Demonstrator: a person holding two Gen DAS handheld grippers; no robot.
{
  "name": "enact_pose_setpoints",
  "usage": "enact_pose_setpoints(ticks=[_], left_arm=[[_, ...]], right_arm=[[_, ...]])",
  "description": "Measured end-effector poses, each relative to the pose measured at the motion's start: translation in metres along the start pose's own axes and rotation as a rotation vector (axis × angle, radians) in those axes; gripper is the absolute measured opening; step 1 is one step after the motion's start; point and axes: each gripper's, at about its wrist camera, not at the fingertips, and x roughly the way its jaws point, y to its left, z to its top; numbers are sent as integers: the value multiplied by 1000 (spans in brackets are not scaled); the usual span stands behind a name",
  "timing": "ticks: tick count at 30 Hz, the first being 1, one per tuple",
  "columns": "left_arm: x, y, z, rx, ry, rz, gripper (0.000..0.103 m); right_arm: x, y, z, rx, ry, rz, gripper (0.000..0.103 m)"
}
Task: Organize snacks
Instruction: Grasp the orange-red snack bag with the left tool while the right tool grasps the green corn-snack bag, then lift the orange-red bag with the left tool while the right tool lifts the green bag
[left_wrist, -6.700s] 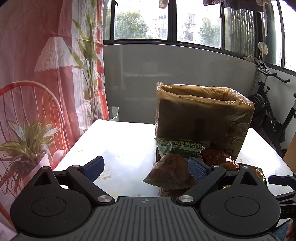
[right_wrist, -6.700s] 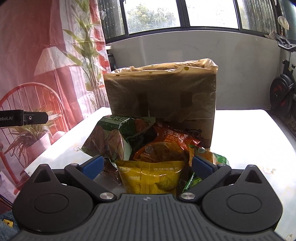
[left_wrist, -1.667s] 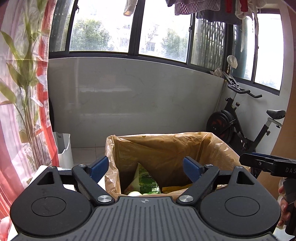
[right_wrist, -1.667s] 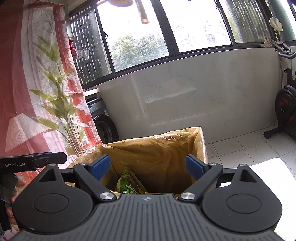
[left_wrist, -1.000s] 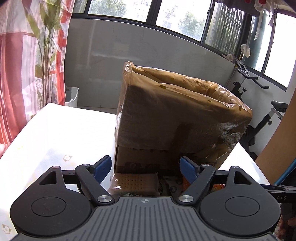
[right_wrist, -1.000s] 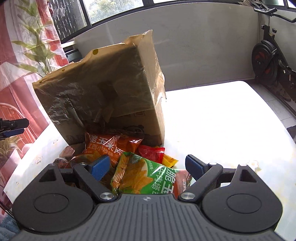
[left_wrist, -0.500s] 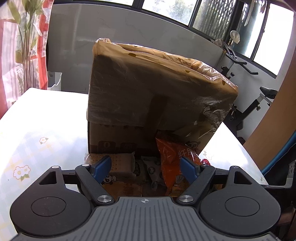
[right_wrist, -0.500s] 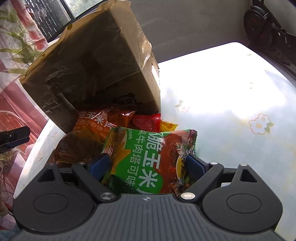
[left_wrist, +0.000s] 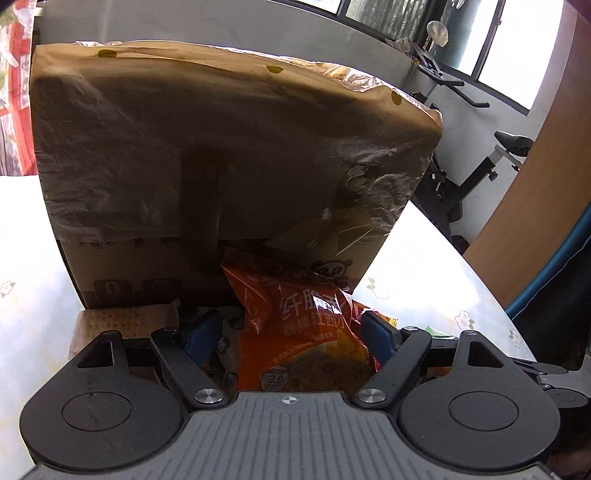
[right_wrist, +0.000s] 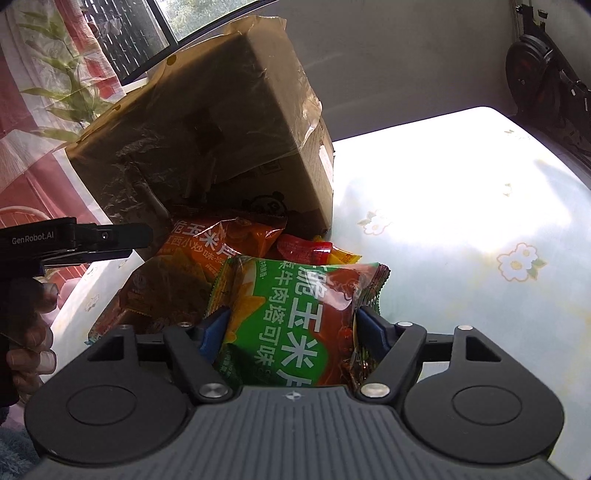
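Observation:
A cardboard box lined with a brown plastic bag (left_wrist: 229, 155) stands on the white table; it also shows in the right wrist view (right_wrist: 207, 122). Snack packs lie heaped in front of it. My left gripper (left_wrist: 290, 334) is open, its fingers on either side of an orange-red chip bag (left_wrist: 303, 332). A biscuit pack (left_wrist: 125, 319) lies to its left. My right gripper (right_wrist: 291, 332) is open around a green and red corn-chip bag (right_wrist: 299, 317). An orange chip bag (right_wrist: 192, 266) and a small red and yellow packet (right_wrist: 314, 251) lie behind it.
The white flower-print table (right_wrist: 461, 229) extends to the right of the heap. An exercise bike (left_wrist: 476, 177) stands beyond the table's far right. A red curtain (right_wrist: 33, 92) hangs at the left. The left gripper's body (right_wrist: 70, 240) and the hand holding it show in the right wrist view.
Both grippers have come down from above the box to the snack heap in front of it. The left now straddles the orange-red bag, the right the green bag.

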Motion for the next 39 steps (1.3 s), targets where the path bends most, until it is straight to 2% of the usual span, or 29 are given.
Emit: enact_pose_setpoints(ticks=[4, 7, 13, 17, 19, 25, 31, 39], left_arm=[[24, -10, 2, 26, 29, -2, 84], [40, -13, 1, 30, 52, 29, 84], [60, -7, -9, -24, 93, 37, 86], [55, -8, -11, 20, 78, 23, 70], [47, -7, -13, 36, 65, 9, 67], [6, 4, -15, 21, 16, 30, 67], [-58, 17, -4, 13, -115, 24, 67], [-114, 14, 12, 48, -254, 45, 67]], right_arm=[[-5, -4, -1, 9, -16, 7, 74], [-4, -6, -3, 18, -11, 4, 74], [-5, -5, -4, 18, -15, 8, 74], [-4, -4, -2, 16, -13, 7, 74], [-4, -3, -2, 14, -14, 5, 74], [-19, -5, 7, 5, -70, 8, 74], [-41, -3, 30, -15, -155, -2, 74], [-61, 20, 71, -83, -284, 35, 74]])
